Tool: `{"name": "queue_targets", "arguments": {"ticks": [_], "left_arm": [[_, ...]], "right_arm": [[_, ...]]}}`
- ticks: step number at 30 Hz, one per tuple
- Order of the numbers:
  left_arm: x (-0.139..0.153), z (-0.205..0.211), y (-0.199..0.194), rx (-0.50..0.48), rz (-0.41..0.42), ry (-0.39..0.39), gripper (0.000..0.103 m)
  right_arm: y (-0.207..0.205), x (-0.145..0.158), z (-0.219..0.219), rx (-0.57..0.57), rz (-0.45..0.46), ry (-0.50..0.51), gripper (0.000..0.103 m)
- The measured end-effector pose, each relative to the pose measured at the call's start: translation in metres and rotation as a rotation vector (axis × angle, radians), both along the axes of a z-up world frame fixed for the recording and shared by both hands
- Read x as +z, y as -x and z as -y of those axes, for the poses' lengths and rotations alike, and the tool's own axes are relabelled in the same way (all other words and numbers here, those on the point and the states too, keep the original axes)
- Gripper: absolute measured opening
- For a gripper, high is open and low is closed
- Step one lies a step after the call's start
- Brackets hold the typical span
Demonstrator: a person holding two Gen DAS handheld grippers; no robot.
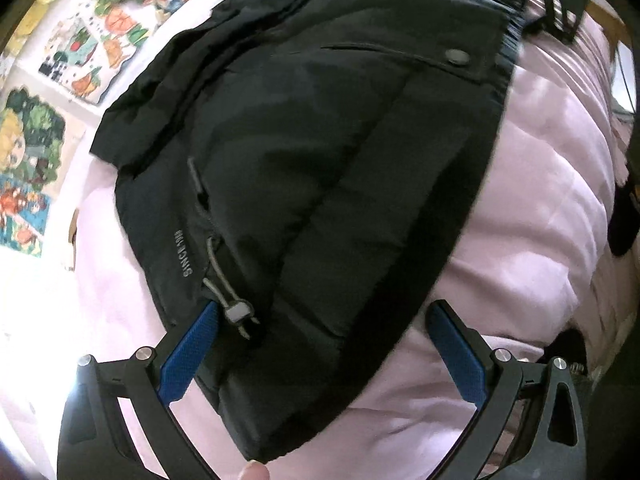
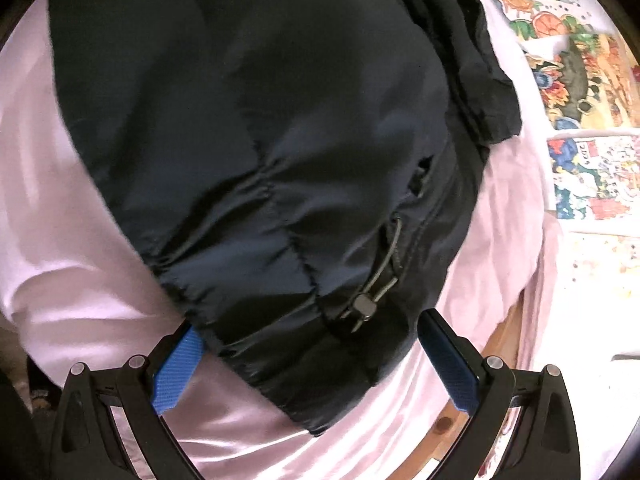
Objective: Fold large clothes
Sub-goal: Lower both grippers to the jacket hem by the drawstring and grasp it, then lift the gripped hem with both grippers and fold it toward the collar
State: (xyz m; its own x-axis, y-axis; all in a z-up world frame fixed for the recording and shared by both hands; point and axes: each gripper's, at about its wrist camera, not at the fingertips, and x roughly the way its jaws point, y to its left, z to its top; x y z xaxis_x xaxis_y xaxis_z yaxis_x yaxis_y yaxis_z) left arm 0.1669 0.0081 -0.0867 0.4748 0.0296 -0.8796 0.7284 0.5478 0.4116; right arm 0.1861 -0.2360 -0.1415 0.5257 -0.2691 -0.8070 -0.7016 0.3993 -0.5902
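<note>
Black padded jacket (image 1: 304, 168) lies spread on a pink bed cover (image 1: 540, 208), folded over on itself so the quilted panels face up. Left tool (image 1: 324, 312) is open, jaws wide apart, hovering low over the near hem of the jacket — its left blue pad (image 1: 188, 356) sits at the jacket's edge by the grey drawstring toggle (image 1: 237, 312), the other pad (image 1: 460, 356) over bare pink cover just beside the hem; nothing is pinched between them. Grey lettering (image 1: 185, 254) runs along the fabric near the cord, and a round snap button (image 1: 457, 57) shows at the far side by a pocket flap. A fingertip (image 1: 252, 471) pokes in at the bottom edge of the left view. Right tool (image 2: 308, 324) is open too, jaws spread, with the jacket (image 2: 248, 128) hem bulging between them; its left blue pad (image 2: 176, 372) touches or nearly touches the stitched hem — hard to tell with the blur — and the right pad (image 2: 448, 364) is clear of the fabric over the cover (image 2: 60, 240). A black toggle (image 2: 366, 305) on a cord sits just ahead of the right tool. Colourful cartoon-print sheet (image 2: 580, 80) lies past the cover on the right of that view, same print (image 1: 80, 48) at upper left in the left view. A strip of wooden bed frame (image 2: 460, 424) shows under the cover's edge near the right tool.
</note>
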Motion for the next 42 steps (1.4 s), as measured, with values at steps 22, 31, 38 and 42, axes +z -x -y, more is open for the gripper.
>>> {"name": "queue_targets", "arguments": {"ticks": [22,31,38,42], "left_arm": [[0.026,0.012,0.022,-0.068,0.284,-0.019,0.031],[0.089,0.004,0.009,0.07,0.388,0.211,0.012],[0.127,0.005,0.013,0.174,0.445,0.296,0.006],[0.136,0.012,0.031,0.171,0.454,0.26,0.006]], "right_arm": [[0.022,0.011,-0.003,0.137,0.184,-0.054,0.031],[0.014,0.098,0.009,0.011,0.364,-0.395,0.011],[0.017,0.131,0.006,-0.059,0.409,-0.508,0.008],[0.027,0.132,0.004,-0.041,0.409,-0.487,0.008]]}}
